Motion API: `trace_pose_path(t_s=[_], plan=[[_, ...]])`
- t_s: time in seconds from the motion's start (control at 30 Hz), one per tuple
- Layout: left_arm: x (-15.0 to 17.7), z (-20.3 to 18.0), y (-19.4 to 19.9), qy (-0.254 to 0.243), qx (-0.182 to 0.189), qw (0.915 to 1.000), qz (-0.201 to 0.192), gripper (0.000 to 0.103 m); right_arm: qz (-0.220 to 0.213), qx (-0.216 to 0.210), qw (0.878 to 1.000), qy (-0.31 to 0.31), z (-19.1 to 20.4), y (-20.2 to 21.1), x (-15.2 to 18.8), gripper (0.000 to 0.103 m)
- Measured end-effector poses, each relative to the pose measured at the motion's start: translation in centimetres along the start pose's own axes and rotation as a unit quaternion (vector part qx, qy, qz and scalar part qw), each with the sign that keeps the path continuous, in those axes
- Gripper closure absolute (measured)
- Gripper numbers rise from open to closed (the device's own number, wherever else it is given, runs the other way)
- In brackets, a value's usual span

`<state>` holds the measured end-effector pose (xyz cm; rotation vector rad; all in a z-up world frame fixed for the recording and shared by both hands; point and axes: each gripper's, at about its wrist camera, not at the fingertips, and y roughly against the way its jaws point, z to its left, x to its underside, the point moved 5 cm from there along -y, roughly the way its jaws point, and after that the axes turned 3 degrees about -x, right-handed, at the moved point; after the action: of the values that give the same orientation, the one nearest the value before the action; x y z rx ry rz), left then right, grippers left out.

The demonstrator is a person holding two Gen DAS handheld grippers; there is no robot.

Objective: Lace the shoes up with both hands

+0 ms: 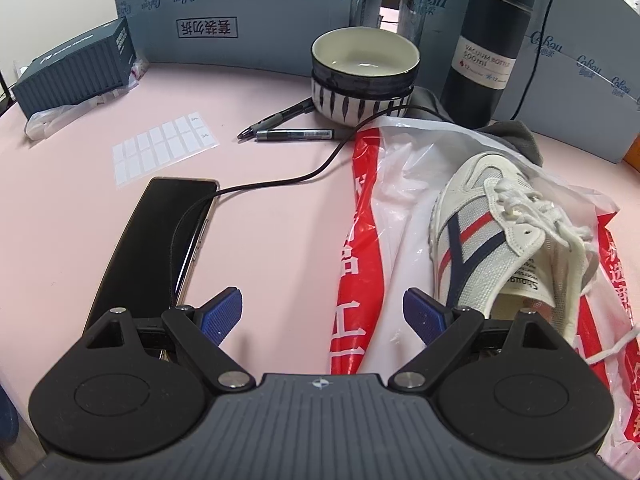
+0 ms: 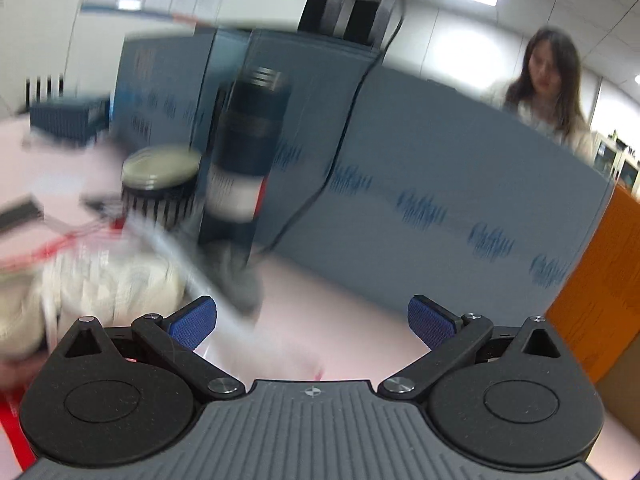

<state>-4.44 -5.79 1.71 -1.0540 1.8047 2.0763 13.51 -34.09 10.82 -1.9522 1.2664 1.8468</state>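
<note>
My left gripper (image 1: 322, 314) hangs over the pink tabletop (image 1: 260, 220), blue pads spread wide, nothing between them. The white mesh sneaker with navy and red stripes (image 1: 476, 240) lies on a red-and-clear plastic bag (image 1: 360, 248) just right of my right pad, its white laces (image 1: 560, 224) loose. My right gripper (image 2: 312, 322) is also spread and empty; that view is blurred, the sneaker (image 2: 100, 284) at lower left.
</note>
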Motion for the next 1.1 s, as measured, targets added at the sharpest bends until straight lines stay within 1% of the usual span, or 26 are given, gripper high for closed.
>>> trace_pose_path(t_s=[0.03, 0.1, 0.17, 0.2, 0.23, 0.27, 0.3, 0.33, 0.37, 0.43, 0.5, 0.53, 0.6, 0.67, 0.7, 0.8, 0.9, 0.97, 1.1], plan=[[-0.1, 0.0, 0.1, -0.003, 0.001, 1.0, -0.001, 0.016, -0.016, -0.014, 1.0, -0.003, -0.5, 0.4, -1.1, 0.0], [-0.4, -0.1, 0.5, -0.008, 0.0, 1.0, -0.004, 0.016, -0.03, -0.052, 0.998, -0.006, -0.9, 1.0, -2.9, 0.0], [-0.9, 0.0, 0.9, -0.006, 0.0, 0.9999, -0.011, 0.016, -0.018, -0.097, 0.995, -0.027, -0.8, 1.1, -3.8, 0.0], [-1.1, 0.1, 1.1, -0.002, 0.002, 0.9999, -0.015, 0.016, -0.004, -0.124, 0.991, -0.057, -0.6, 1.0, -3.8, 0.0], [-1.2, 0.3, 1.3, 0.002, 0.003, 0.9998, -0.019, 0.016, 0.013, -0.147, 0.984, -0.099, -0.3, 0.8, -3.2, 0.003], [-1.3, 0.4, 1.5, 0.007, 0.004, 0.9997, -0.022, 0.016, 0.028, -0.166, 0.975, -0.145, 0.0, 0.5, -2.3, 0.005], [-1.3, 0.5, 1.6, 0.011, 0.004, 0.9996, -0.025, 0.016, 0.044, -0.185, 0.963, -0.191, 0.4, 0.3, -1.4, 0.011], [-1.2, 0.6, 1.6, 0.013, 0.004, 0.9995, -0.027, 0.016, 0.059, -0.194, 0.951, -0.233, 0.8, -0.1, -0.3, 0.02], [-1.2, 0.7, 1.7, 0.016, 0.005, 0.9995, -0.028, 0.016, 0.074, -0.188, 0.944, -0.261, 1.3, -0.5, 1.0, 0.025], [-0.9, 0.9, 1.6, 0.024, 0.006, 0.9992, -0.03, 0.016, 0.099, -0.165, 0.938, -0.289, 2.6, -1.4, 3.4, 0.057], [-0.7, 1.1, 1.4, 0.034, 0.009, 0.999, -0.028, 0.016, 0.115, -0.131, 0.943, -0.284, 3.5, -2.3, 5.2, 0.07], [-0.7, 1.1, 1.4, 0.036, 0.011, 0.9989, -0.027, 0.016, 0.12, -0.116, 0.948, -0.271, 3.9, -2.7, 5.8, 0.077], [-0.6, 1.1, 1.3, 0.037, 0.011, 0.9988, -0.029, 0.016, 0.126, -0.091, 0.96, -0.234, 4.8, -3.4, 6.5, 0.086], [-0.4, 1.1, 1.2, 0.033, 0.012, 0.999, -0.027, 0.016, 0.131, -0.071, 0.969, -0.195, 5.5, -3.9, 7.1, 0.088], [-0.3, 1.1, 1.2, 0.032, 0.012, 0.9991, -0.026, 0.016, 0.133, -0.065, 0.972, -0.181, 5.7, -4.1, 7.3, 0.089], [-0.2, 1.2, 1.0, 0.03, 0.011, 0.9992, -0.022, 0.016, 0.137, -0.061, 0.976, -0.16, 5.8, -4.1, 7.8, 0.09], [-0.1, 1.4, 0.8, 0.034, 0.008, 0.9992, -0.02, 0.016, 0.135, -0.063, 0.976, -0.158, 5.4, -4.2, 7.9, 0.098], [-0.2, 1.5, 0.8, 0.037, 0.006, 0.9991, -0.02, 0.016, 0.131, -0.069, 0.975, -0.165, 5.3, -4.3, 7.9, 0.098], [-0.1, 1.5, 0.5, 0.04, 0.004, 0.9991, -0.015, 0.016, 0.124, -0.094, 0.97, -0.185, 4.9, -4.5, 7.8, 0.098]])
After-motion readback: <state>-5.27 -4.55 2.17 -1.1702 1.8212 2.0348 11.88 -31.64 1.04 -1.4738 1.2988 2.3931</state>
